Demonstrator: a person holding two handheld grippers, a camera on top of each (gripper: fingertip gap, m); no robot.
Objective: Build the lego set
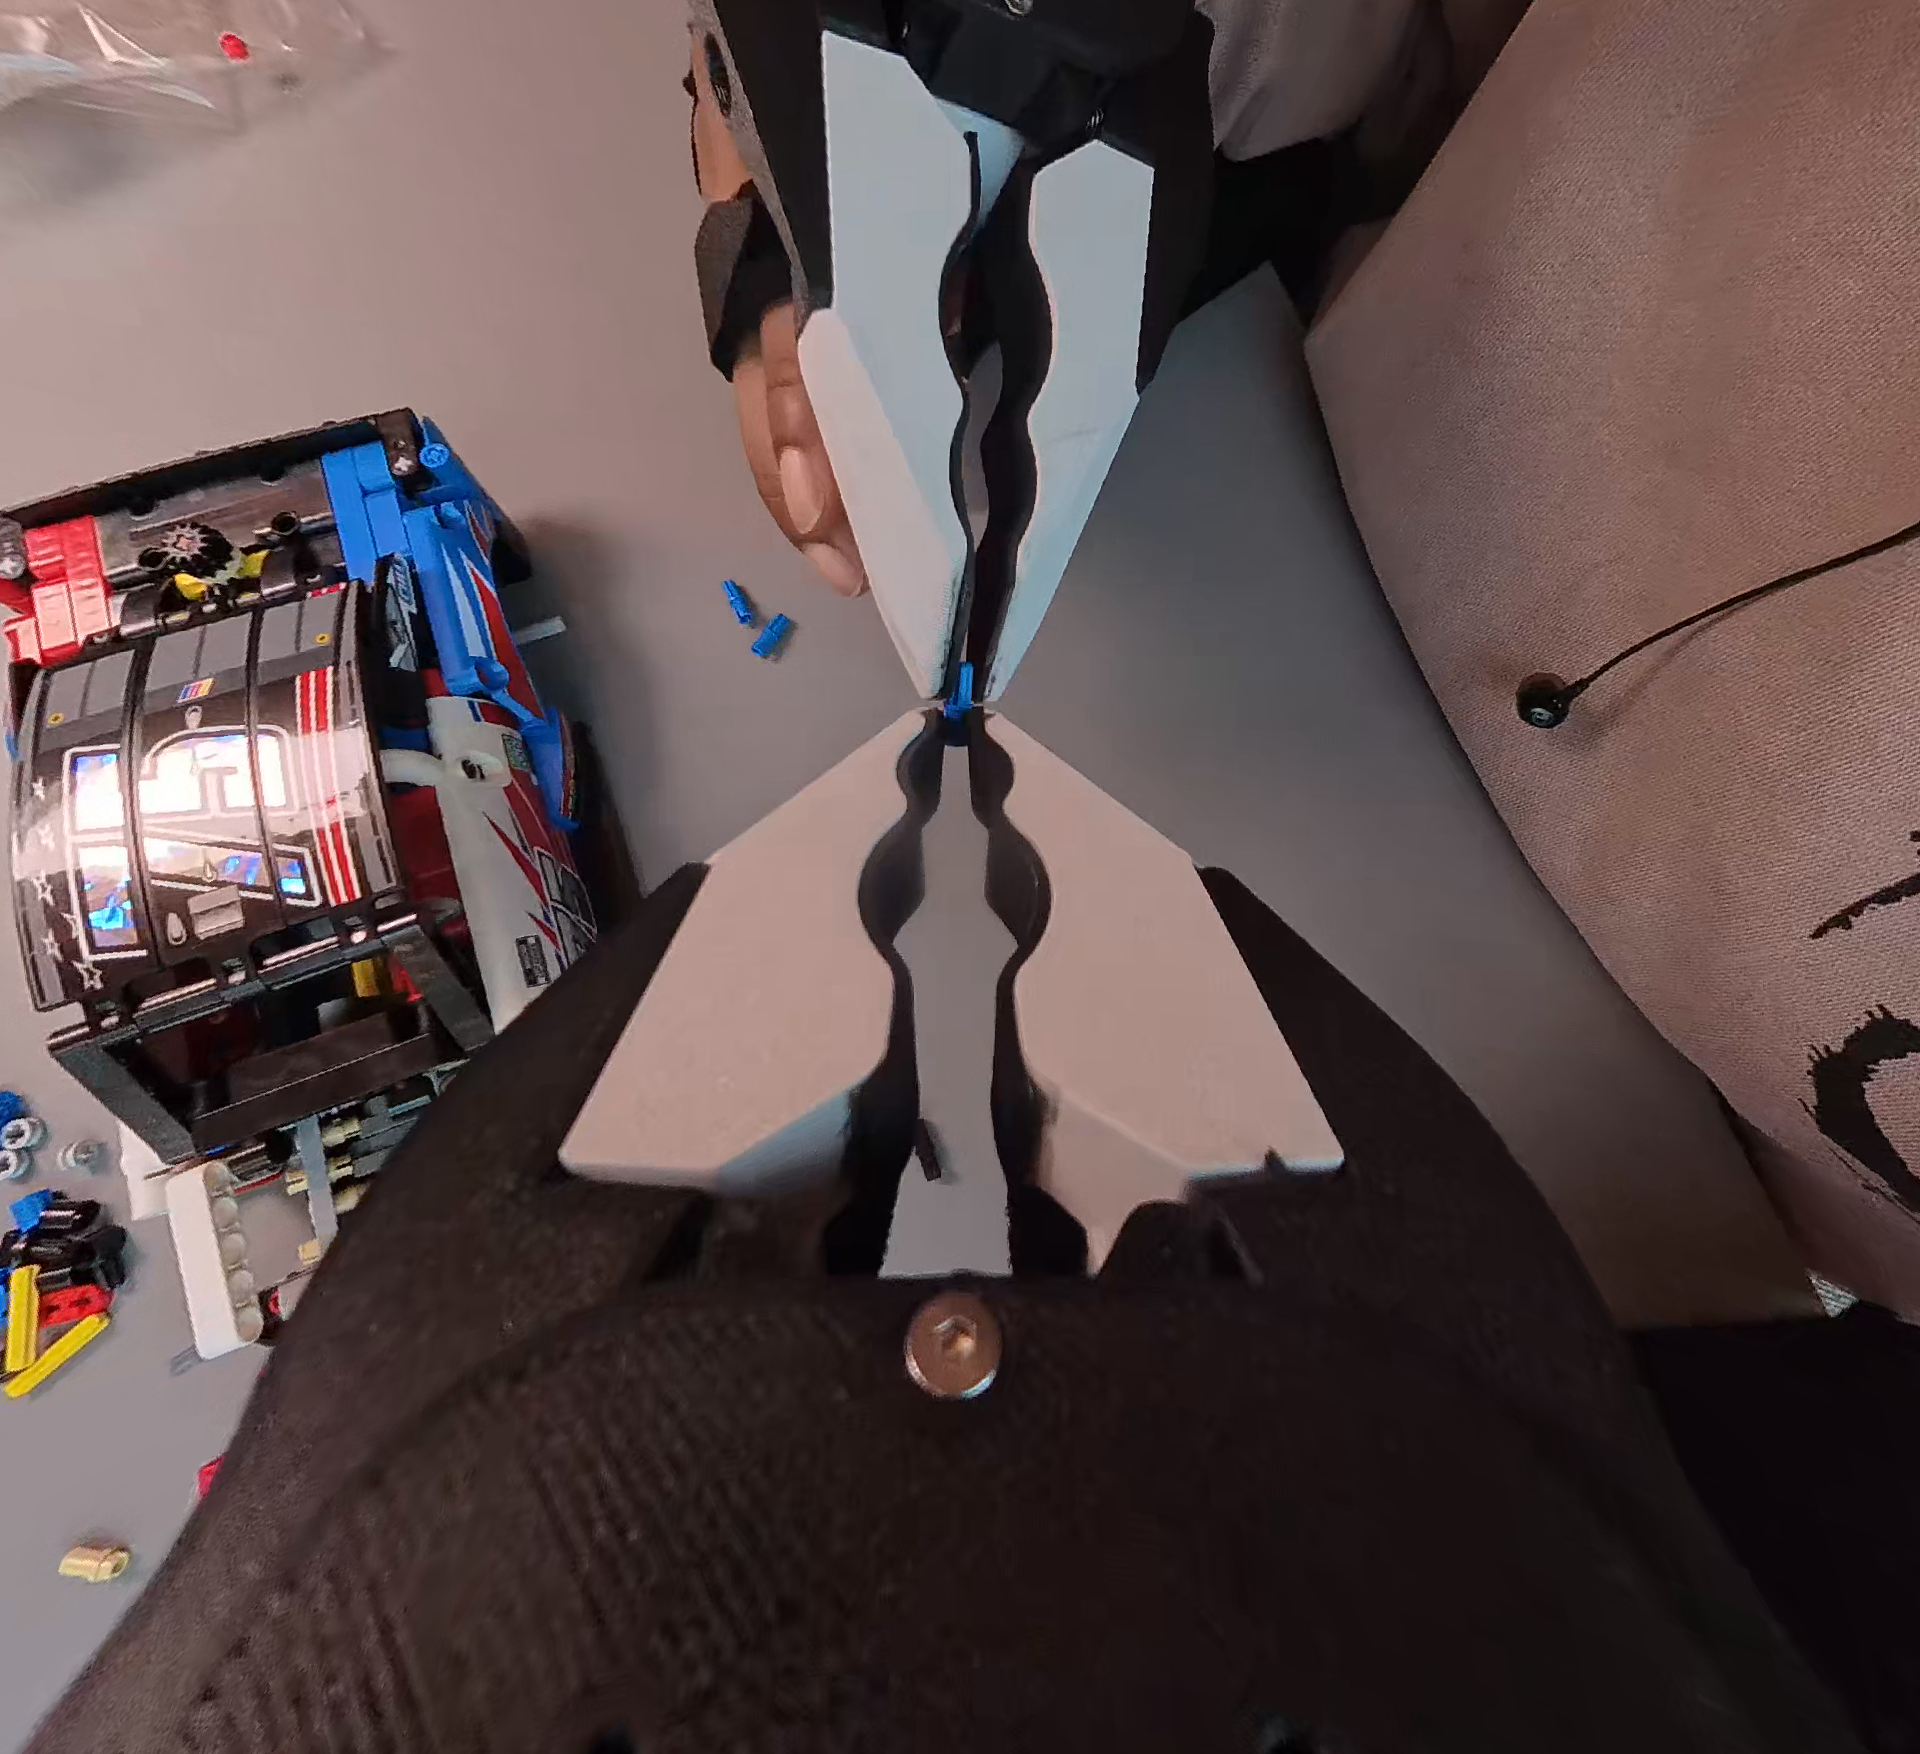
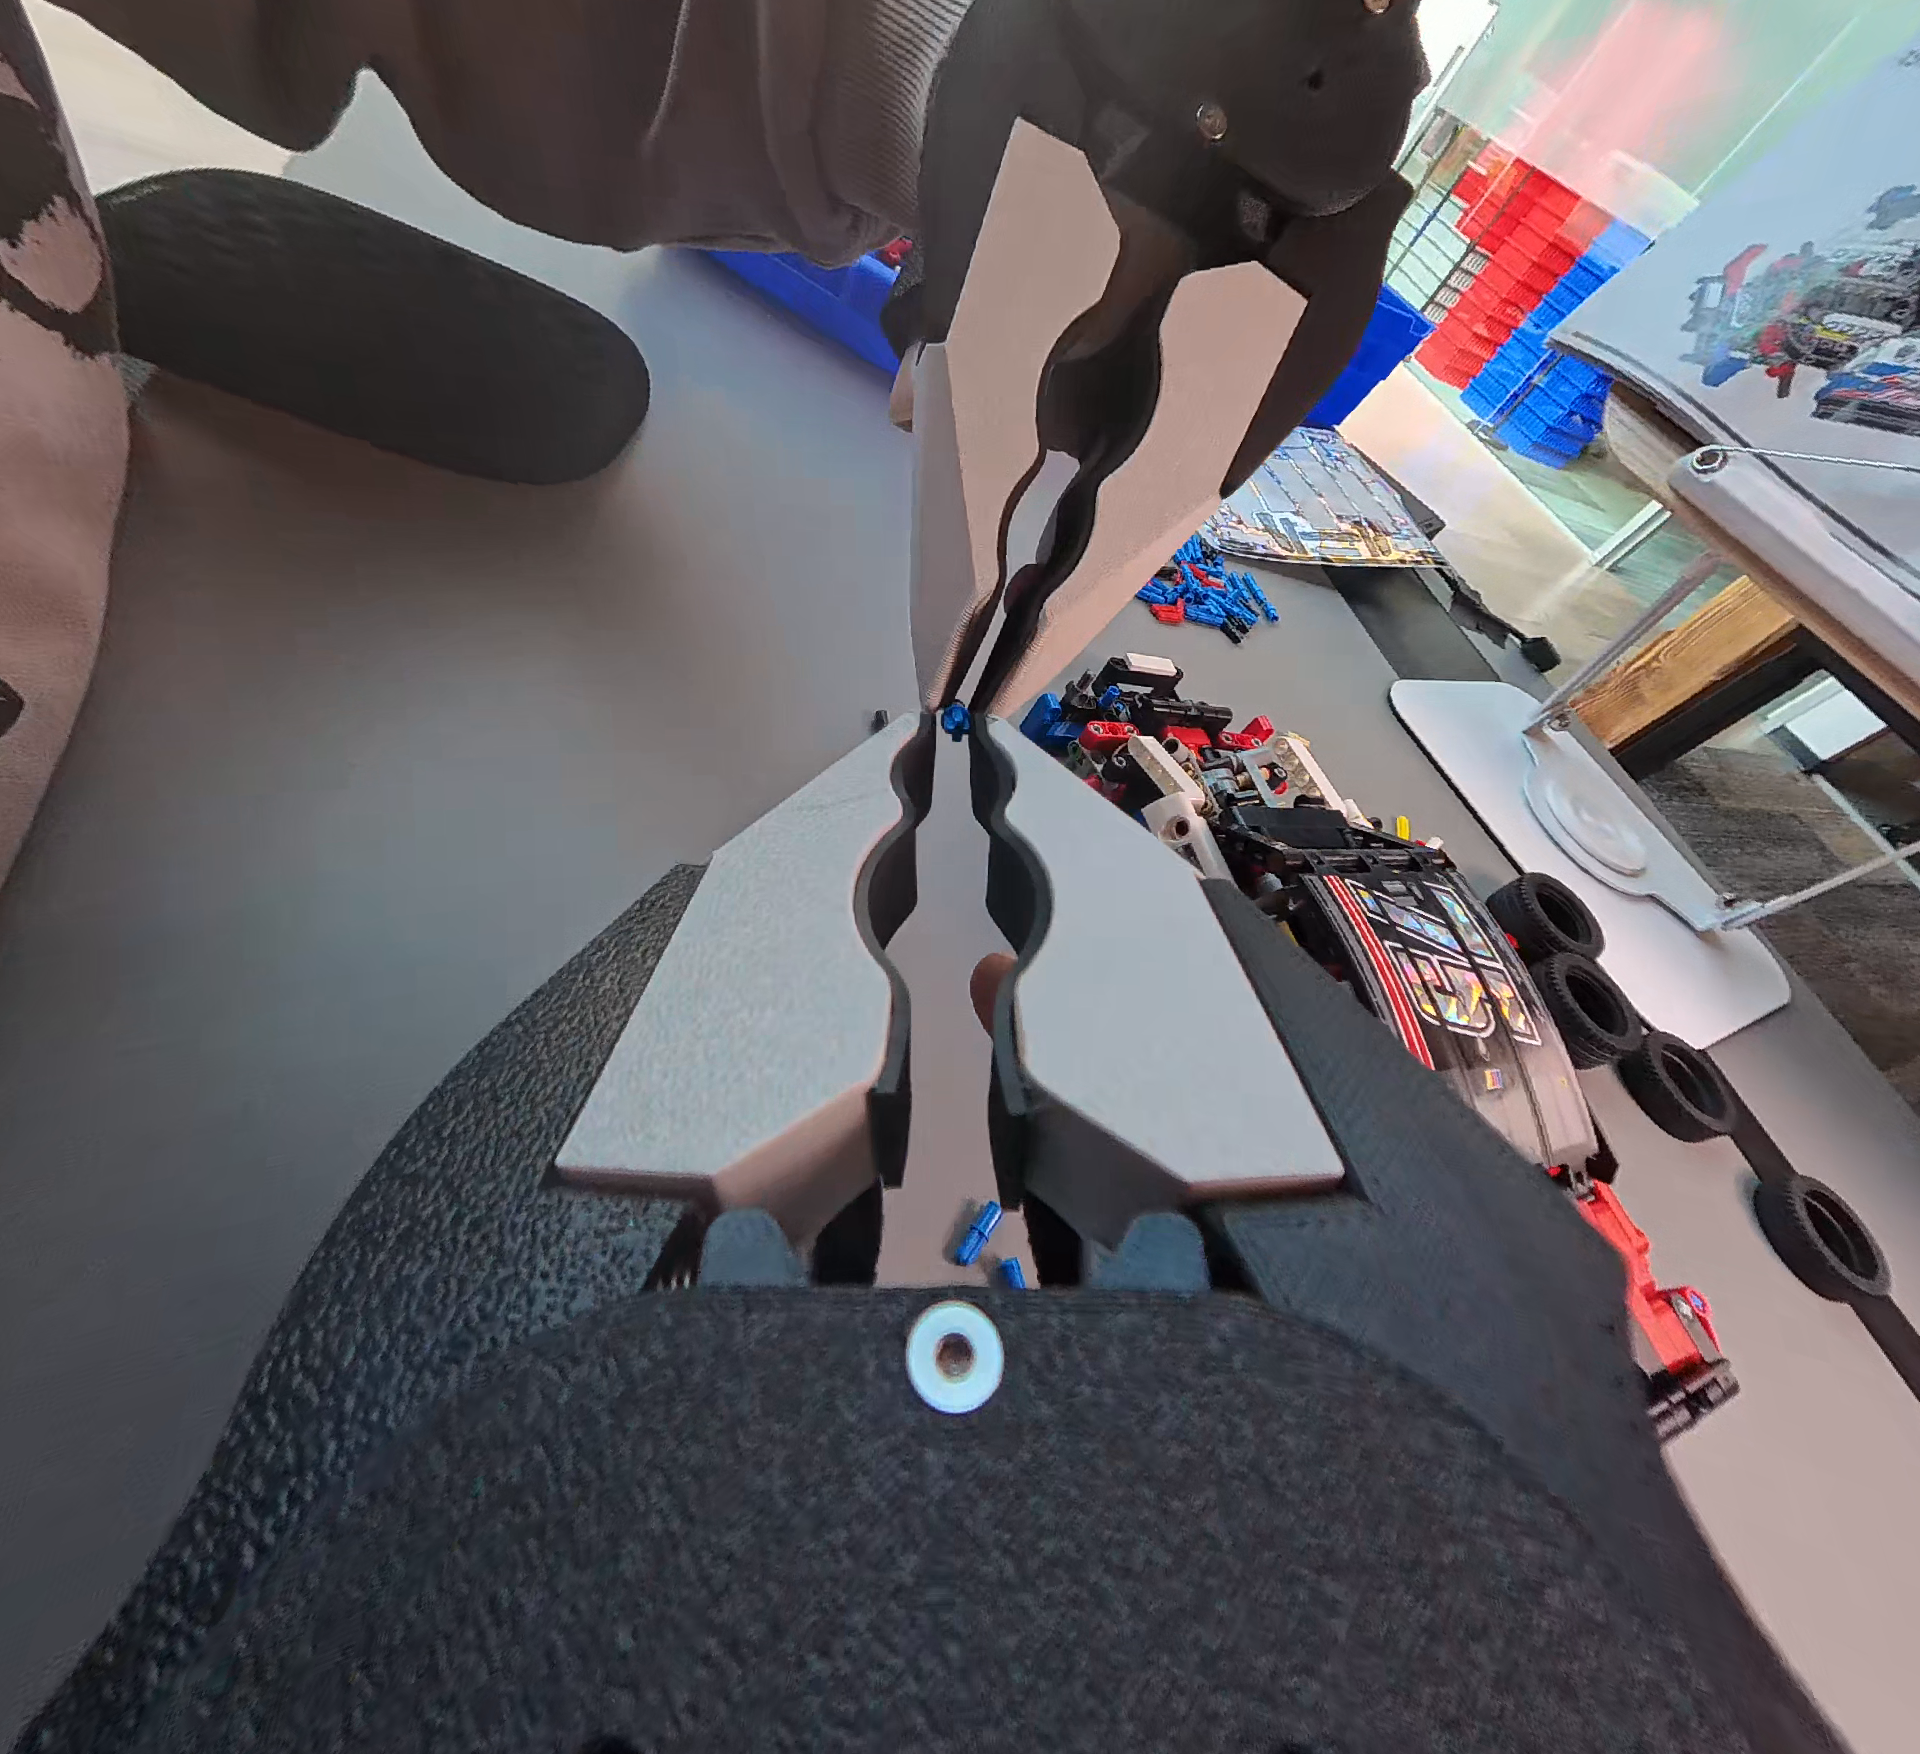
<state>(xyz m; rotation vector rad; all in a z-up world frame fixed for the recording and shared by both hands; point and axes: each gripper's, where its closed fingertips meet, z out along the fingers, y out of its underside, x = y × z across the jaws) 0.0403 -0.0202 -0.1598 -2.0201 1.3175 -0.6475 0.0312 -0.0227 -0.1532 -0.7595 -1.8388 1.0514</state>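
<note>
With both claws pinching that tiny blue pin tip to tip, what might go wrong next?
1. The blue pin is held only at the tips of the left claw and right claw, above the grey table; it may slip and drop during handover.
2. It could land among the two loose pins, causing confusion.

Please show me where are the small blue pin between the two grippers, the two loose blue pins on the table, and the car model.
blue pin [image 1: 957, 688], left wrist view, its shaft.
loose blue pins [image 1: 770, 636], left wrist view, the lower pin.
car model [image 1: 223, 779], left wrist view, its black roof.
</note>
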